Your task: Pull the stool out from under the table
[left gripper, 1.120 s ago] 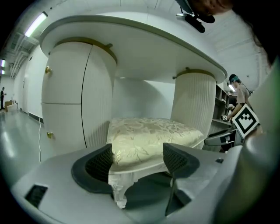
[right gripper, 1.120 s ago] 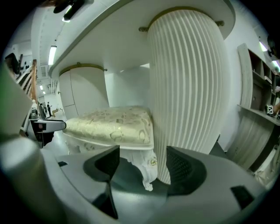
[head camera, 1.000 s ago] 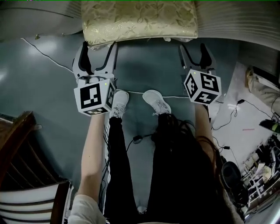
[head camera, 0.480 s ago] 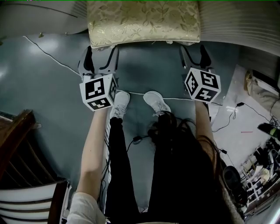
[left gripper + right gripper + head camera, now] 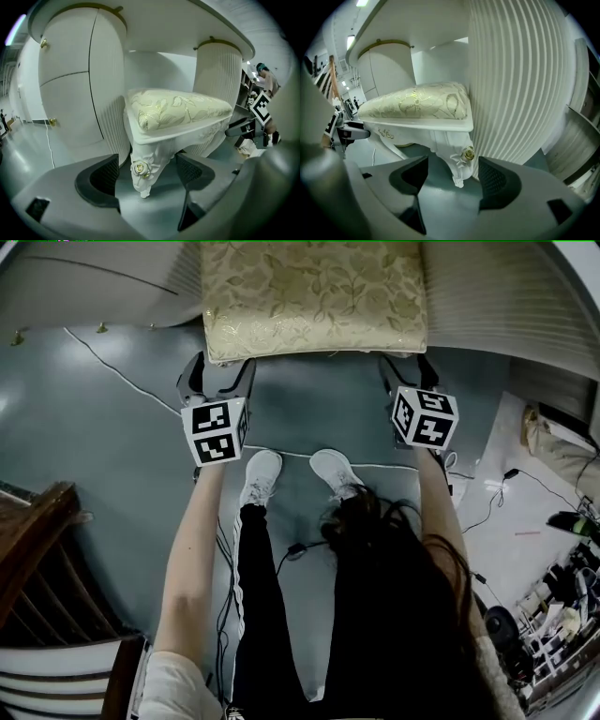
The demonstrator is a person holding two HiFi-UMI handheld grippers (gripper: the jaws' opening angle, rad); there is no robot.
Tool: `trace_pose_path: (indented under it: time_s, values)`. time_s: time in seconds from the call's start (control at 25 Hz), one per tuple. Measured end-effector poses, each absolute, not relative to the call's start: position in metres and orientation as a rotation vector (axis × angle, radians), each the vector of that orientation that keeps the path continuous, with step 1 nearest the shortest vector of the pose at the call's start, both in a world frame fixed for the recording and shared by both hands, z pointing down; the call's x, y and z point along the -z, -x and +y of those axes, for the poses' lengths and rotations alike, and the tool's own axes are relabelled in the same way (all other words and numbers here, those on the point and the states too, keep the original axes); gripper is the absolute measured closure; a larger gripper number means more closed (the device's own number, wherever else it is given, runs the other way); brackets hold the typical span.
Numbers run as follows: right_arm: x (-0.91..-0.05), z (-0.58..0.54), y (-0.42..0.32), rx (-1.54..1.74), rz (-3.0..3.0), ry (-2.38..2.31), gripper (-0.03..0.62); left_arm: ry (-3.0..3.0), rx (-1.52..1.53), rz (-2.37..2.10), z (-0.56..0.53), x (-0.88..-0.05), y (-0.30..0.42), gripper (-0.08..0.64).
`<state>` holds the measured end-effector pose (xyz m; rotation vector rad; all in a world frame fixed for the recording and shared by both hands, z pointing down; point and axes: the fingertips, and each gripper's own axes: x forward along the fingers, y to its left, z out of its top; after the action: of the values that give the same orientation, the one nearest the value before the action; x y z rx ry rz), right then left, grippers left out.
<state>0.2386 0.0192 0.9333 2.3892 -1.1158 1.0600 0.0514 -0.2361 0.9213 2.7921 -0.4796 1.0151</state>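
Here, the stool (image 5: 314, 296) sits at twelve o'clock under the table (image 5: 154, 28), our left gripper (image 5: 223, 371) and right gripper (image 5: 406, 367) wide, each straddling a leg (image 5: 143, 173). Closing off-centre on that curved carving, we might slip.

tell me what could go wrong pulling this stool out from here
1. The left gripper and right gripper are open around the left leg and right leg. Both legs taper and curve, so the jaws may slip during the pull.
2. The right leg is close to the table's ribbed pedestal. An uneven pull could swing the stool into it.
3. A cable crosses the floor by the shoes. Stepping back could snag it.
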Motion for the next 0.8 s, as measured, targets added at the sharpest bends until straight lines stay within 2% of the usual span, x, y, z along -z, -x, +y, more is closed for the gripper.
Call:
trace_pose_path:
  time_s: [0.32,0.8]
  values:
    - [-0.962,0.028,-0.254,-1.206,-1.022,-2.432,0.264,-2.750,-1.149,-0.370,-0.232,-0.946,-0.056,0.202]
    - [-0.965,0.003,-0.256,-1.165,-1.090,-2.377,0.265,-2.742,-1.250,-0.366,-0.239,-0.961,-0.072,0.204]
